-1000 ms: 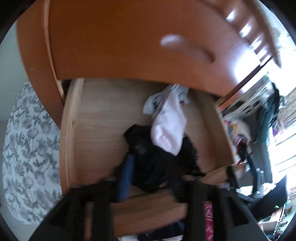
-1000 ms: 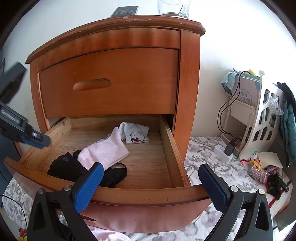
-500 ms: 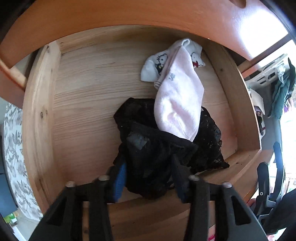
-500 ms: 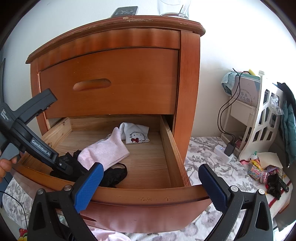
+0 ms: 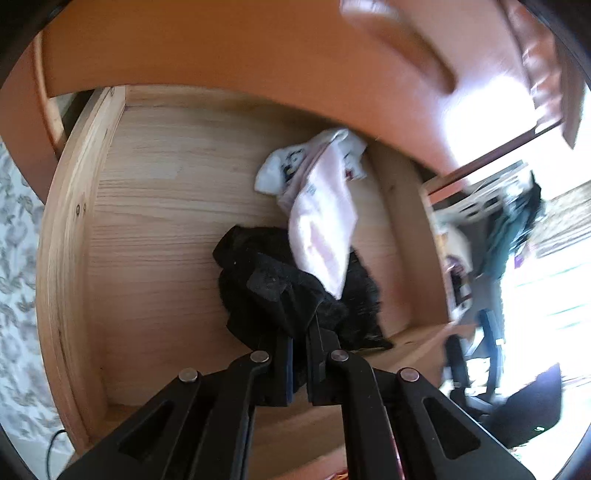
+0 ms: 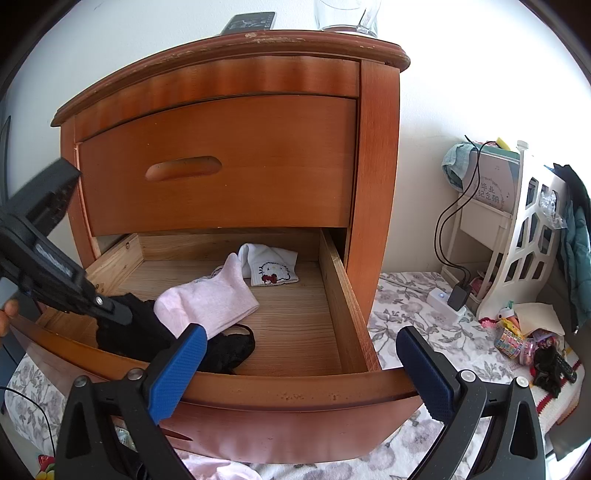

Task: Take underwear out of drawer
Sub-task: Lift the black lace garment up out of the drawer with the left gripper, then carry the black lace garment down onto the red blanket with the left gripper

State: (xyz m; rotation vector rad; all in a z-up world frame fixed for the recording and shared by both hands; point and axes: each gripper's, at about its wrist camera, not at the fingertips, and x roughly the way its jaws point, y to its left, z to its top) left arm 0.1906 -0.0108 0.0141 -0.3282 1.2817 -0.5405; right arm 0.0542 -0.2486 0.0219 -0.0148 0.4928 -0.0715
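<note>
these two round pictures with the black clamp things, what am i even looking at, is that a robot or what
No robot: a person holds a hand-held clamp, a two-finger gripper, in each hand. Each carries a wide-angle camera looking along its fingers, hence the round, bent pictures.

One picture looks down from the left gripper into the open drawer of a wooden nightstand. Its jaws have just been closing and now pinch a fold of the black underwear. A pink sock lies partly over that black cloth, with a white cartoon-cat sock beyond it.

The other picture is from the right gripper, in front of the drawer with its blue-padded jaws wide apart, holding nothing. It shows the same scene from outside, with the left gripper reaching in from the left edge. A drinking glass stands on top of the nightstand.
</note>
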